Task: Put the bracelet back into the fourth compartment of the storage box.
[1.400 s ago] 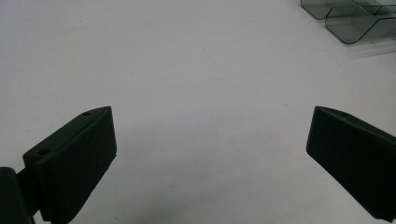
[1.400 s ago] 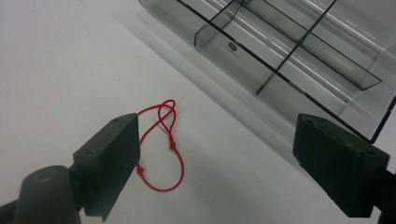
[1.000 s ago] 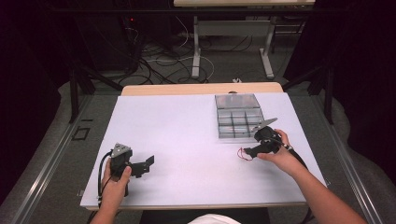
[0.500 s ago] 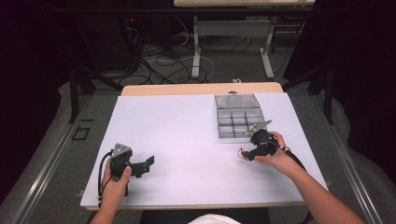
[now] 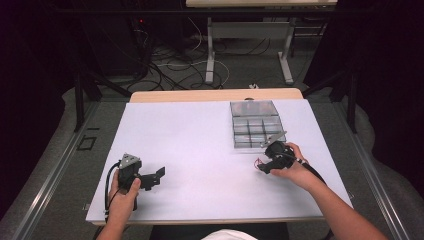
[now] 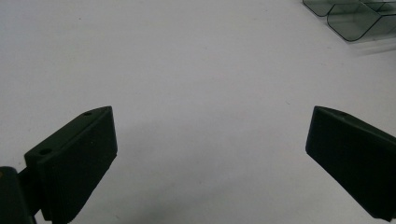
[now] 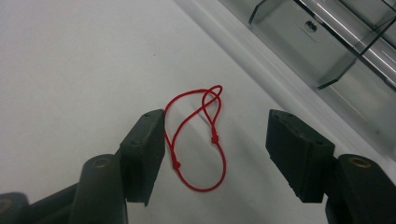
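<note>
A thin red knotted string loop (image 7: 198,135) lies flat on the white table, and also shows as a small red mark, the string (image 5: 259,162). My right gripper (image 7: 217,149) hangs over it, open, with the loop between its jaws and close to the left one. In the high view the right gripper (image 5: 265,167) sits just in front of the clear compartment box (image 5: 255,125). My left gripper (image 5: 159,173) rests low at the front left, open, with bare table between its jaws (image 6: 210,154).
The clear compartment box (image 7: 327,51) has several dividers and a small metal part in one cell; its near wall runs close beside the string. A corner of the box (image 6: 355,18) shows far off. The white table (image 5: 190,140) ends near the person's body.
My right gripper has dropped lower and shifted left toward the string, away from the box. The left gripper has stayed put.
</note>
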